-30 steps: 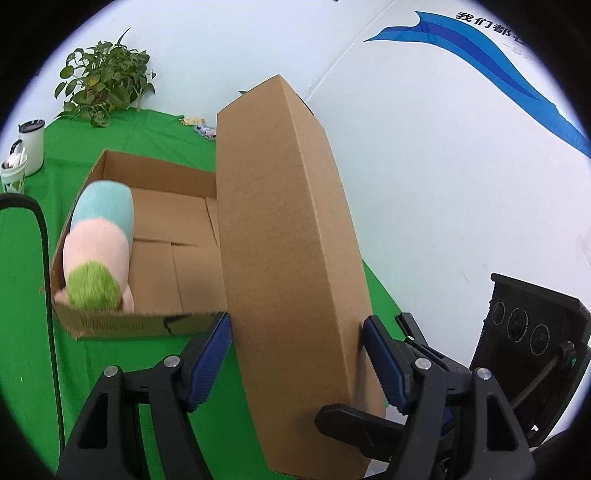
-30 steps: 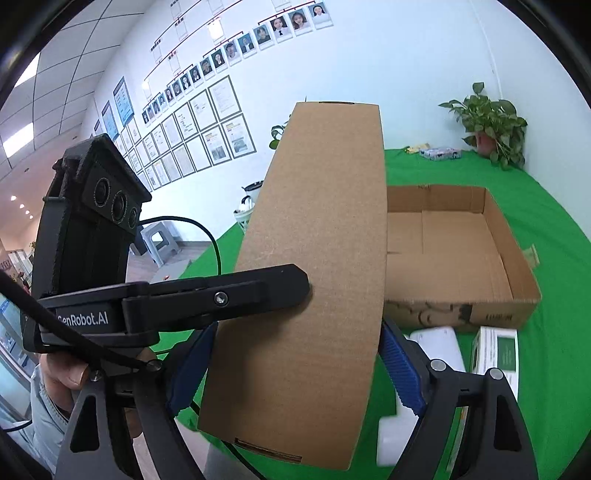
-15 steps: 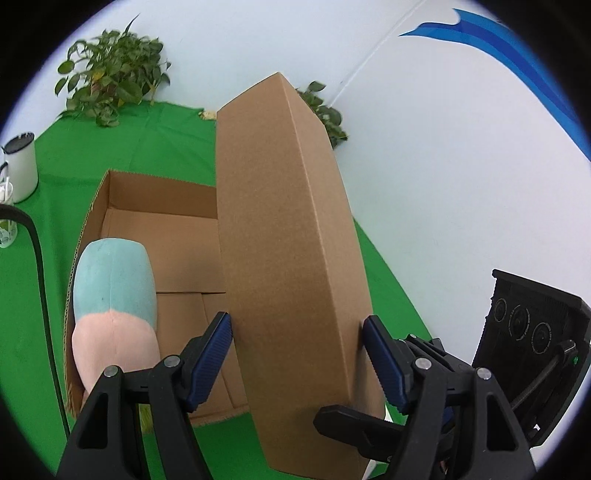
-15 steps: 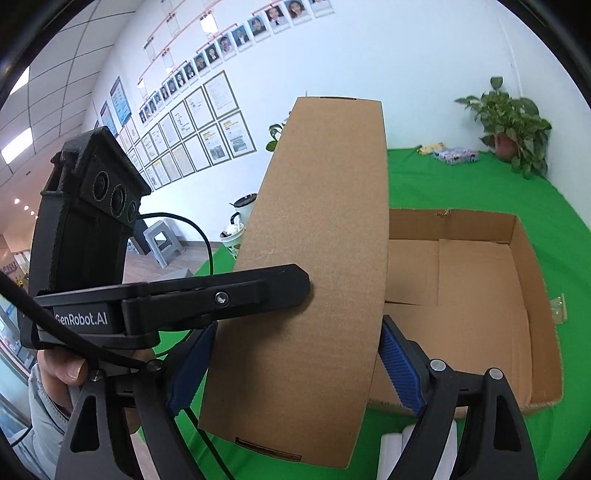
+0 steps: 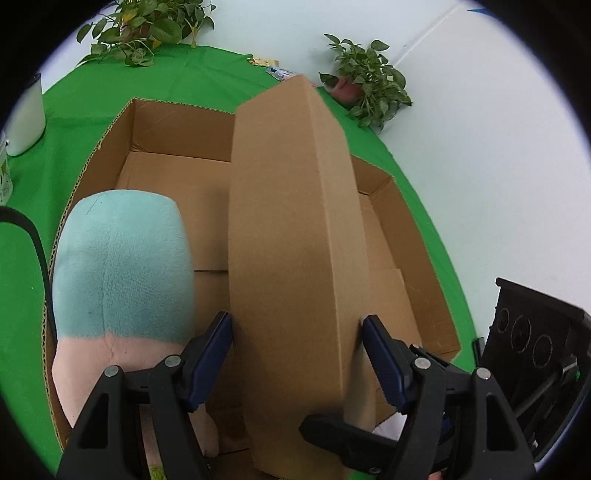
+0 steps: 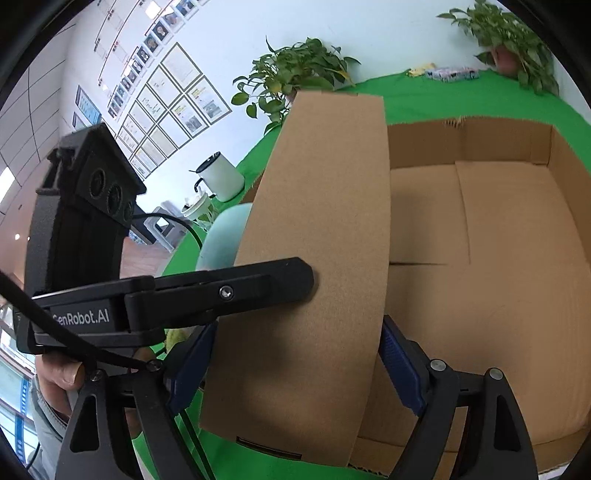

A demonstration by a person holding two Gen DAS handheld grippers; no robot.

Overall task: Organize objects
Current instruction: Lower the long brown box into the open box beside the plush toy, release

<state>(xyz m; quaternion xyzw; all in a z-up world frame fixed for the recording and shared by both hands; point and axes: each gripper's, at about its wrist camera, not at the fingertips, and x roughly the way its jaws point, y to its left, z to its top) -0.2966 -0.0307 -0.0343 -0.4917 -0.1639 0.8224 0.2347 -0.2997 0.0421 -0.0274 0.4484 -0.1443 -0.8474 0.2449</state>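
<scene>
Both grippers are on the same long carton (image 5: 295, 229) rn. Left gripper (image 5: 297, 356) has its jaws spread about the carton's width, blue pads (image 5: 212, 354) pressed to both sides of the near end, so it's clamped on it. Same deal w/ the right gripper (image 6: 295, 363): jaws wide, pads (image 6: 397, 363) tight against the carton (image 6: 314, 258) edges, holding it. In the right view the left gripper's black finger lies across the carton face just ahead of the jaws, and a bit of the person's hand (image 6: 61, 373) shows at lower left. Carton runs straight out from between the jaws, tilted up and away, and it's hanging over the open box (image 5: 155, 177) that sits on the green cloth (image 5: 192, 81). Can't tell if its far end touches the box floor. Left of the left jaws, inside the box, there's a plush (image 5: 122, 266) w/ a teal part over a pink part, snug against the box's left wall. Right of the right jaws the box (image 6: 498, 258) floor is bare cardboard. Further out past the jaws: a white mug (image 5: 26, 114) off to the left, plants (image 5: 147, 26) at the back edge of the cloth by the wall, plus some small packets (image 6: 450, 74) too far to make out. Framed papers (image 6: 166, 114) on the wall in the right view.
</scene>
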